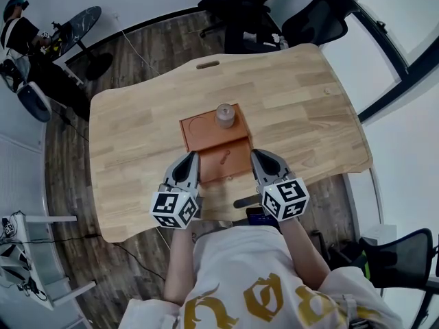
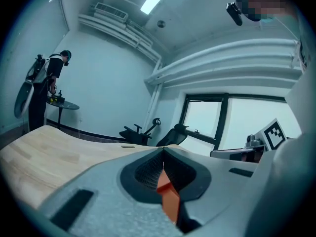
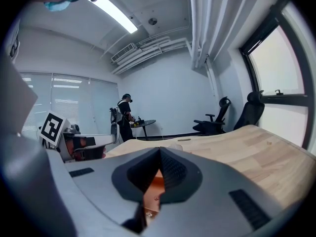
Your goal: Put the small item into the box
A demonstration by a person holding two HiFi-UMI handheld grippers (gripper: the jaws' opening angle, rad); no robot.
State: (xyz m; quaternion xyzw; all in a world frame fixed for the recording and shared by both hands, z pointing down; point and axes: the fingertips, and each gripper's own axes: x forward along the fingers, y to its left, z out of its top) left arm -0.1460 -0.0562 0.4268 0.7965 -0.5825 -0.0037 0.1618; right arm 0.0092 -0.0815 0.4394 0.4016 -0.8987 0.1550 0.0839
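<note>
An orange-brown box (image 1: 203,133) lies open in the middle of the wooden table (image 1: 137,129). A small grey-beige round item (image 1: 225,114) stands on the box's far half. My left gripper (image 1: 190,158) hovers at the left side of the box's near half, my right gripper (image 1: 257,156) at its right side. In the left gripper view the jaws (image 2: 163,153) meet at their tips, and only the orange box (image 2: 170,197) shows below them. The right gripper (image 3: 159,150) is shut the same way, with the box (image 3: 152,195) seen through the gap. Neither holds anything.
Black office chairs (image 1: 241,12) (image 1: 317,19) stand beyond the table's far end, and another (image 1: 398,259) at the near right. A person (image 1: 19,33) stands by a small round table far left. A dark phone-like thing (image 1: 263,217) lies at the table's near edge.
</note>
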